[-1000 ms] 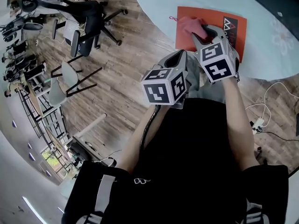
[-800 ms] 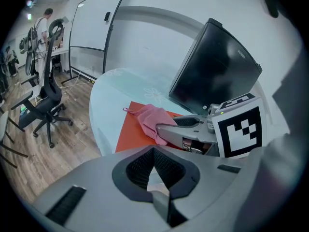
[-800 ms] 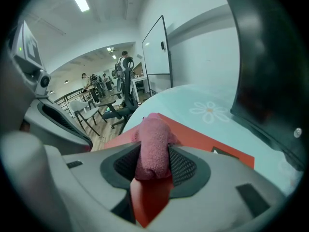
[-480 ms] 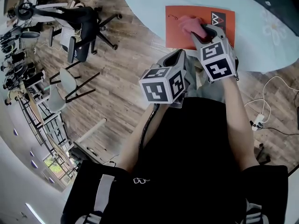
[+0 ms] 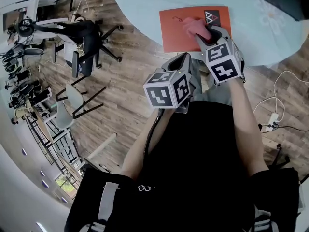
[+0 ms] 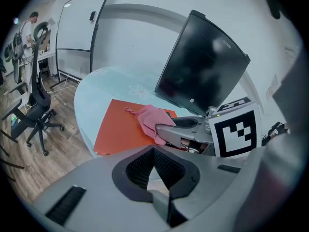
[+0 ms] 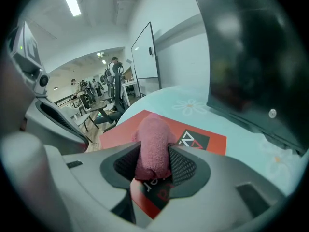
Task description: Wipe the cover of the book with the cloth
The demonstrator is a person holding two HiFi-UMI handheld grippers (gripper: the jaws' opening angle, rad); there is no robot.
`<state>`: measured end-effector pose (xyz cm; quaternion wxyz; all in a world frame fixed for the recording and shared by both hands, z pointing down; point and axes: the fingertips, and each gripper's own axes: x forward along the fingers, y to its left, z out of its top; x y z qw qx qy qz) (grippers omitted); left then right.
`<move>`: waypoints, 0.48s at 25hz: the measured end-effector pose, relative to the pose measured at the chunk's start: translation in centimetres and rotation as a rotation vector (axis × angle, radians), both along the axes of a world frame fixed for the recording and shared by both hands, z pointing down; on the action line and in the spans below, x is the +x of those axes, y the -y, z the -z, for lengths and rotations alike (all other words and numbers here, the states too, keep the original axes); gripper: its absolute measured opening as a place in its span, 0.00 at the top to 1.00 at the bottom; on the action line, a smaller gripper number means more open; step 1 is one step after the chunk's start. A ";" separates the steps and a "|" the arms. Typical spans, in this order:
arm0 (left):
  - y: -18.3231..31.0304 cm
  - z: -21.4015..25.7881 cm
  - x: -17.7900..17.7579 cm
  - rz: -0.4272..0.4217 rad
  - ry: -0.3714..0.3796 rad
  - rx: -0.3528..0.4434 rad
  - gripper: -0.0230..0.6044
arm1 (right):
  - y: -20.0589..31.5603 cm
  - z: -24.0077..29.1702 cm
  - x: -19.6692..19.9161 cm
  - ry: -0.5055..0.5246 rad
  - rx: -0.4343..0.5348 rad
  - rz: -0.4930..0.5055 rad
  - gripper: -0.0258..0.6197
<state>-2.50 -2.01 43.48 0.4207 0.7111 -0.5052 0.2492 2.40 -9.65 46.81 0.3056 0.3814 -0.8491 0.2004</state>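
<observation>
- Book (image 5: 176, 30), orange-covered, lies flat and shut on the pale bench (image 5: 140, 6). Its near edge is close to the bench's rim, and a dark logo panel marks its far right corner.
- Cloth (image 5: 195, 27), a pink wad, sits on the book's right half, just beside the logo panel, and seems to touch the cover.
- Right tongs (image 7: 154, 164) are clamped on the cloth's near end, the pads pinching it from both sides, over the book's near right part.
- Left tongs (image 6: 153, 151) are closed tip to tip with nothing between them, held short of the book's near edge and clear of it.
- Nothing pins the book. A wiping stroke could drag it across the smooth bench, I judge, and a pull toward its near edge might carry it off the rim.
- Only one end of the cloth is pinched. Drag on the cover could tug it loose or roll it up, and then the hard tips of the tongs, low over the book, might scrape the cover.
- Monitor (image 6: 203, 62) stands beyond the book's far right corner, so a long push that way could knock the tongs against it.
- How much of the cover is already wiped cannot be told.
</observation>
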 end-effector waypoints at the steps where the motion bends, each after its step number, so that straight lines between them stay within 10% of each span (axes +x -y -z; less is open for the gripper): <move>1: -0.1 0.0 0.2 -0.004 -0.001 0.000 0.95 | 0.0 0.0 0.3 0.002 0.001 -0.009 0.70; 12: -0.4 -0.2 0.5 0.008 -0.023 -0.009 0.95 | -0.6 0.0 2.7 -0.004 0.012 -0.070 0.70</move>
